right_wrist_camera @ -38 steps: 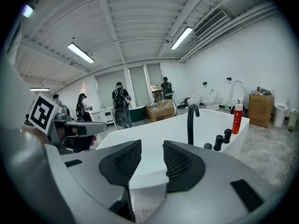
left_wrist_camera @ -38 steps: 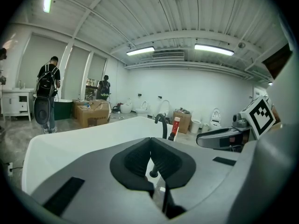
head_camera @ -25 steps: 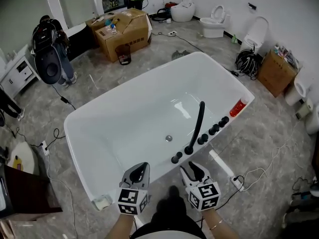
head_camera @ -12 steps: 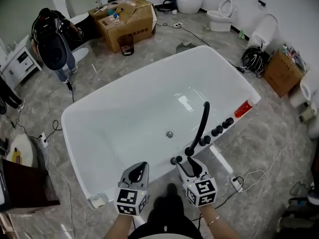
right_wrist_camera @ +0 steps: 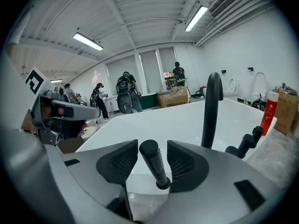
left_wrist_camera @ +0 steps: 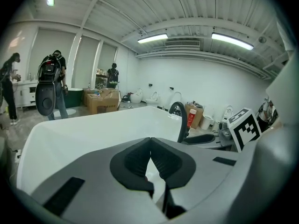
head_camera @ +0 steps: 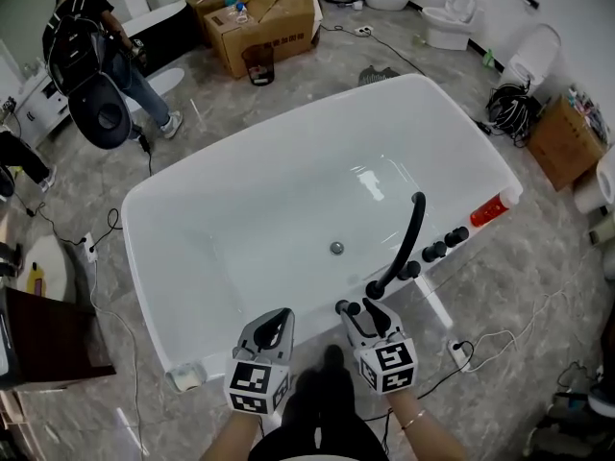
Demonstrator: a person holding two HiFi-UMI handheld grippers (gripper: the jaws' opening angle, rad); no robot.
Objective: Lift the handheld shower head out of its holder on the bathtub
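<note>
Jaws of the right gripper (head_camera: 365, 317) wide apart, just now spread wider, over the near rim of the big white bathtub (head_camera: 221, 176). Standing up between them, touching neither pad: the black handheld shower head (right_wrist_camera: 152, 161), in its holder (right_wrist_camera: 163, 185) on the rim. Pressed together with nothing between: jaws of the left gripper (head_camera: 273, 325), off to the side.

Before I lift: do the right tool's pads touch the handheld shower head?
Apart. The right gripper view shows the handheld shower head between the right tool's jaws, which have just been opening, with a gap each side.
</note>
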